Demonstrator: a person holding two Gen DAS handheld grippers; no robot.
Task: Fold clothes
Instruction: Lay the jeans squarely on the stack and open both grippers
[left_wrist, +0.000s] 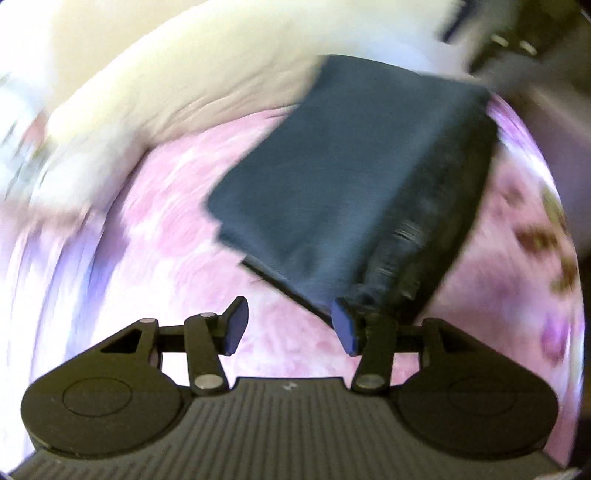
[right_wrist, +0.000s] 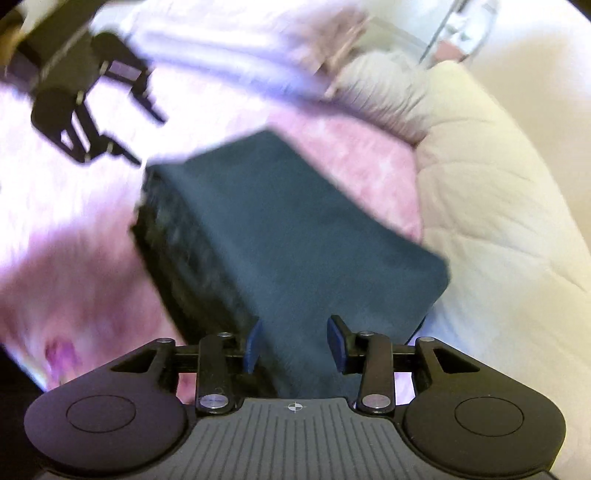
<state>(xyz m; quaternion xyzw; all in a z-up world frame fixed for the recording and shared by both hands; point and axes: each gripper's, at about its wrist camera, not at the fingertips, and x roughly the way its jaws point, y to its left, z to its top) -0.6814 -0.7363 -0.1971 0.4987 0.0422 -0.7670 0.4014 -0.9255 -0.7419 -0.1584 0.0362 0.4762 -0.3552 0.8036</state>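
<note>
Pink floral bedsheet (left_wrist: 173, 229) underneath everything, soft and mottled, smeared by motion blur. Cream quilted duvet (right_wrist: 491, 206) bunched along one edge, puffy, stitched in ridges. Dark blue-grey folded garment (left_wrist: 343, 177) lying flat on the sheet beside the duvet; roughly rectangular, matte knit, square corners, with stacked layers and a ribbed edge visible down one side (right_wrist: 177, 236). Left gripper (left_wrist: 291, 326) hovering over the garment's near corner, blue pads (left_wrist: 236, 325) apart, only sheet visible between them; right-hand pad close against bunched dark cloth, contact unclear. Right gripper (right_wrist: 295, 349) above the garment's near end, jaws apart, cloth seen in the gap, pads not pressing. Left gripper (right_wrist: 99, 107) also visible from the right wrist, fingers spread, blurred.
</note>
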